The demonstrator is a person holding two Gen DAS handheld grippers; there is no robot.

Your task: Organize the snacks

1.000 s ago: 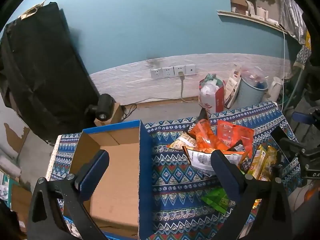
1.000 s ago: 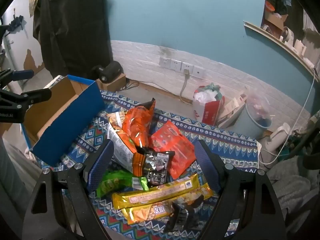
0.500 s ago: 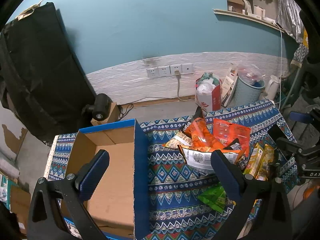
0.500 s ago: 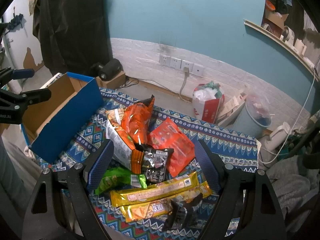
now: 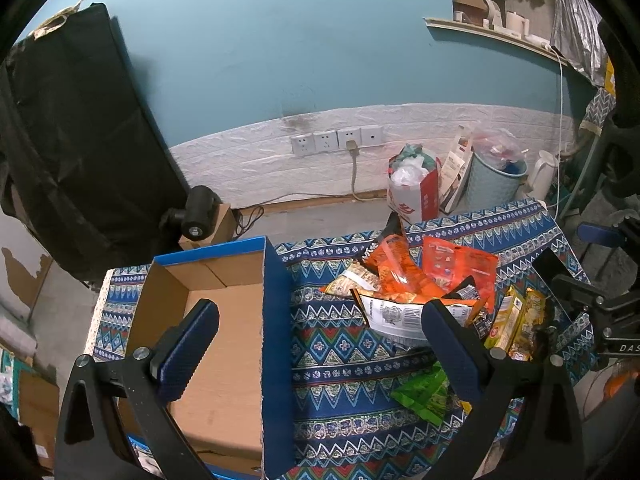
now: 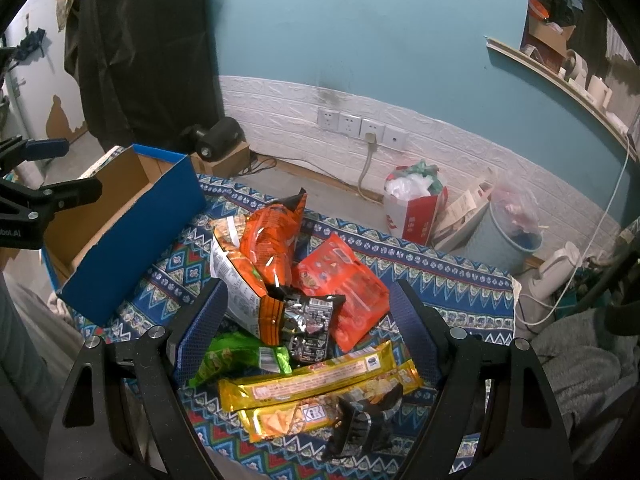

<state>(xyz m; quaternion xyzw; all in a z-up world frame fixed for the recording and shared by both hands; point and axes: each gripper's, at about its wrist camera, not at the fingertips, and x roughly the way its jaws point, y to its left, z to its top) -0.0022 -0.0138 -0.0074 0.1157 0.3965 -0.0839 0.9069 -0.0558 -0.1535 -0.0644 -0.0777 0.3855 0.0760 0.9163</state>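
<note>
Snacks (image 6: 296, 308) in a heap on the patterned cloth (image 6: 460, 292), right of the empty cardboard box (image 5: 224, 344). Light, soft, crinkly bags, likely slippery and easy to crush. Best to pinch a flat sealed edge. Right gripper (image 6: 308, 328) wide open, just above the heap. Left gripper (image 5: 316, 348) wide open too, holding nothing.

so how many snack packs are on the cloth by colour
orange packs: 3
yellow packs: 2
black packs: 2
green pack: 1
total: 8 in view, more may be hidden under the pile
</note>
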